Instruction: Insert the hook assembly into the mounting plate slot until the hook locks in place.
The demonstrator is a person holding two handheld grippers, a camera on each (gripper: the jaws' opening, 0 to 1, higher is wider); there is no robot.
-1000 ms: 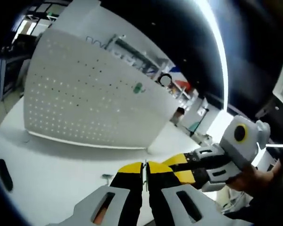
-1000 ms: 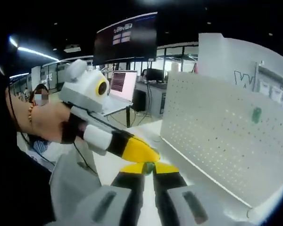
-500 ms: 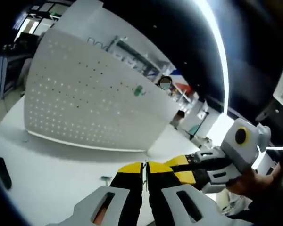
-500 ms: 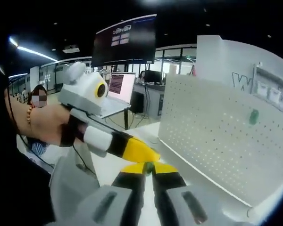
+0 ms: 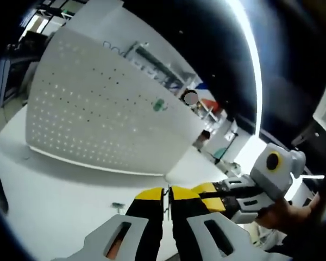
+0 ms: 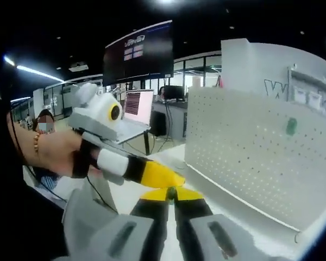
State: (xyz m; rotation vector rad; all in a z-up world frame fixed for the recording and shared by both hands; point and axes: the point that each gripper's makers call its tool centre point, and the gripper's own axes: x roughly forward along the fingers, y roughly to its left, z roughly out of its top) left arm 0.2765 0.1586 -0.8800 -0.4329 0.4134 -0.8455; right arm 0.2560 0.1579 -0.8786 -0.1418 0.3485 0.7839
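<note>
Yellow-tipped left tongs (image 5: 168, 191) and right tongs (image 6: 171, 192), both pinched narrow on one small green-dark part that looks like the hook, have barely drifted in the last second, tips meeting low above the counter (image 5: 60, 190), insertion not begun, pegboard plate (image 6: 250, 147) well beyond.

A white worktop (image 5: 54, 185) runs below a dark ceiling crossed by a bright light strip (image 5: 250, 60). Across the open office hangs a large dark screen (image 6: 137, 49), with a lit laptop (image 6: 131, 109) on a desk under it. Glazed partitions (image 6: 60, 89) line the far side.
</note>
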